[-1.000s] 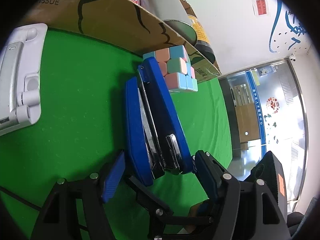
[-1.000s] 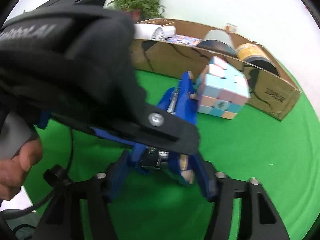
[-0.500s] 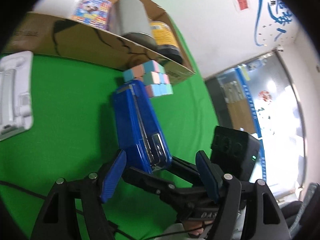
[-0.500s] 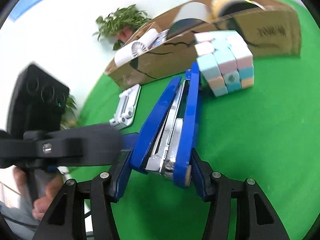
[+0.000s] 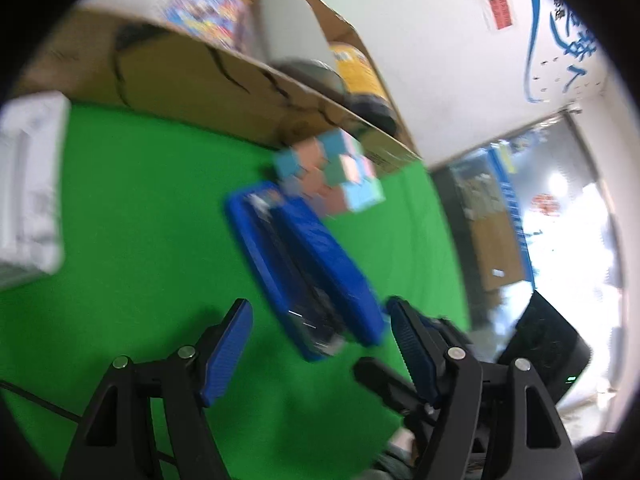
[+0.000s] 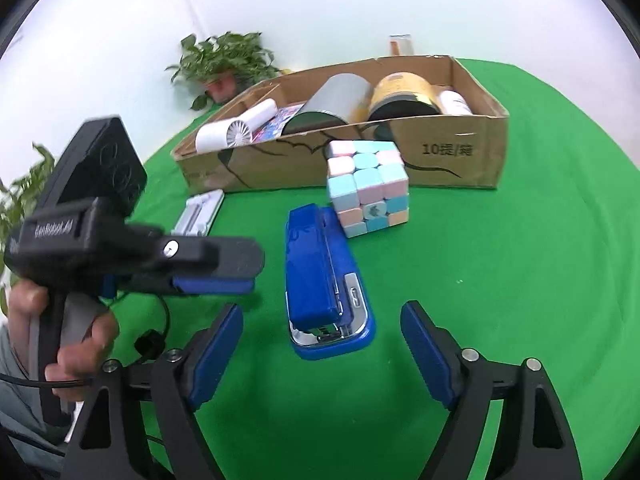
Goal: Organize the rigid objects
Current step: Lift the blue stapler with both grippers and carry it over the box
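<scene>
A blue stapler [image 6: 326, 280] lies flat on the green cloth, its far end next to a pastel puzzle cube [image 6: 368, 188]. My right gripper [image 6: 322, 352] is open and empty, fingers either side of the stapler's near end, not touching. My left gripper [image 5: 320, 344] is open and empty; its view is blurred and shows the stapler [image 5: 304, 276] and the cube [image 5: 332, 178] ahead. It also shows in the right wrist view [image 6: 208, 276], left of the stapler.
A cardboard box [image 6: 448, 152] stands behind the cube and holds a grey cylinder [image 6: 332, 104], a yellow can [image 6: 400, 92], a white roll [image 6: 240, 128] and a colourful booklet. A white plastic holder [image 6: 200, 212] lies left. Plants stand at the back.
My right gripper has let go of the stapler, which now lies flat on the cloth, and has opened wide. My left gripper has drawn back to the left.
</scene>
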`<state>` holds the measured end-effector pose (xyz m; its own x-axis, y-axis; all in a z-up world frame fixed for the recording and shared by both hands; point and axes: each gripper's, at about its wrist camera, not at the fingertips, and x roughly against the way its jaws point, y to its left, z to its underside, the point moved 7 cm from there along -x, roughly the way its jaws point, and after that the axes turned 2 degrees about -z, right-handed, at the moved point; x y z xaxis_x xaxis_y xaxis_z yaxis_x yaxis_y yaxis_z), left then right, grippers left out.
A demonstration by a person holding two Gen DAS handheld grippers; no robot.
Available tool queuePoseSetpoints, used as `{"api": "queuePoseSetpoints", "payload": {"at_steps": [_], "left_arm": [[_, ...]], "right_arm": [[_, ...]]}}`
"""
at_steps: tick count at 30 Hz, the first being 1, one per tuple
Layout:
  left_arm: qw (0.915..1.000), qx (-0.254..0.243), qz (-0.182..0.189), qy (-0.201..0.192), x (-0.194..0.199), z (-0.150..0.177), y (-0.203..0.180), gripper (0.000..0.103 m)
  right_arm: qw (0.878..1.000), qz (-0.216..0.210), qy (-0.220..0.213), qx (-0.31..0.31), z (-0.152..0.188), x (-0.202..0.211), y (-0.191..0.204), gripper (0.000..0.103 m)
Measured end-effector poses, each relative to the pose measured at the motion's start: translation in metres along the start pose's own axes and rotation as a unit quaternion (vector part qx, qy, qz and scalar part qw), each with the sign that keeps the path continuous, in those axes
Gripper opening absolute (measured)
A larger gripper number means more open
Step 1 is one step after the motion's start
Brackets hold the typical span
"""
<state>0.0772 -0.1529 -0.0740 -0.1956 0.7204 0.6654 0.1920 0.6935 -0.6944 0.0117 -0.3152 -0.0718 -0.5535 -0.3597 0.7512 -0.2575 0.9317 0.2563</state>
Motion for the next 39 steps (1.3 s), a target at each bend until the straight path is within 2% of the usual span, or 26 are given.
{"api": "queuePoseSetpoints", "payload": {"at_steps": [1,2,4,6,8,9,10,11,14,19,24,27,29,32,34,39], "left_arm": [[0.9996,-0.009,-0.015,-0.021,0.006,-0.003,0.002,0.073],[0.9983,-0.019,-0.037,-0.04,0.012,-0.006,0.003,0.081],[0.9888,-0.051,-0.105,-0.092,0.027,-0.01,0.005,0.082],[0.9841,-0.074,-0.124,-0.103,0.031,-0.01,0.004,0.082],[0.9853,-0.071,-0.133,-0.08,0.026,-0.006,0.007,0.082],[0.988,-0.061,-0.128,-0.061,0.021,-0.003,0.009,0.082],[0.9904,-0.051,-0.12,-0.046,0.018,-0.001,0.012,0.082],[0.9943,-0.032,-0.1,-0.02,0.011,0.003,0.014,0.082],[0.998,-0.008,-0.061,0.015,0.001,0.015,0.016,0.082],[0.9991,0.018,-0.006,0.037,-0.005,0.021,0.011,0.082],[0.9973,0.046,0.032,0.047,-0.007,0.026,0.014,0.081],[0.9962,0.054,0.043,0.053,-0.01,0.027,0.015,0.081],[0.9952,0.06,0.054,0.056,-0.012,0.03,0.017,0.073],[0.9963,0.059,0.039,0.049,-0.013,0.033,0.019,0.065],[0.9966,0.057,0.038,0.046,-0.011,0.036,0.018,0.064],[0.9992,0.027,0.007,0.028,-0.003,0.035,0.012,0.063]], "right_arm": [[1.0,0.006,0.002,0.003,-0.001,-0.002,-0.001,0.081],[1.0,0.015,0.005,0.009,-0.002,-0.007,-0.001,0.081],[0.998,0.046,0.015,0.033,-0.003,-0.027,0.004,0.081],[0.996,0.061,0.027,0.062,-0.002,-0.052,0.012,0.081],[0.994,0.059,0.036,0.081,0.002,-0.061,0.016,0.079],[0.993,0.062,0.042,0.091,0.006,-0.065,0.018,0.078],[0.992,0.065,0.048,0.097,0.009,-0.071,0.017,0.073],[0.991,0.071,0.04,0.106,0.01,-0.07,0.018,0.069],[0.992,0.067,0.041,0.103,0.012,-0.069,0.021,0.057],[0.997,0.04,0.042,0.05,0.008,-0.065,0.02,0.057],[0.997,-0.036,0.065,-0.036,0.005,-0.066,0.025,0.057],[0.993,-0.071,0.08,-0.056,0.006,-0.069,0.034,0.057],[0.992,-0.075,0.084,-0.051,0.007,-0.071,0.04,0.057],[0.992,-0.078,0.088,-0.049,0.007,-0.072,0.047,0.057],[0.991,-0.08,0.089,-0.054,0.005,-0.076,0.05,0.056],[0.992,-0.085,0.084,-0.045,0.004,-0.075,0.059,0.056]]}}
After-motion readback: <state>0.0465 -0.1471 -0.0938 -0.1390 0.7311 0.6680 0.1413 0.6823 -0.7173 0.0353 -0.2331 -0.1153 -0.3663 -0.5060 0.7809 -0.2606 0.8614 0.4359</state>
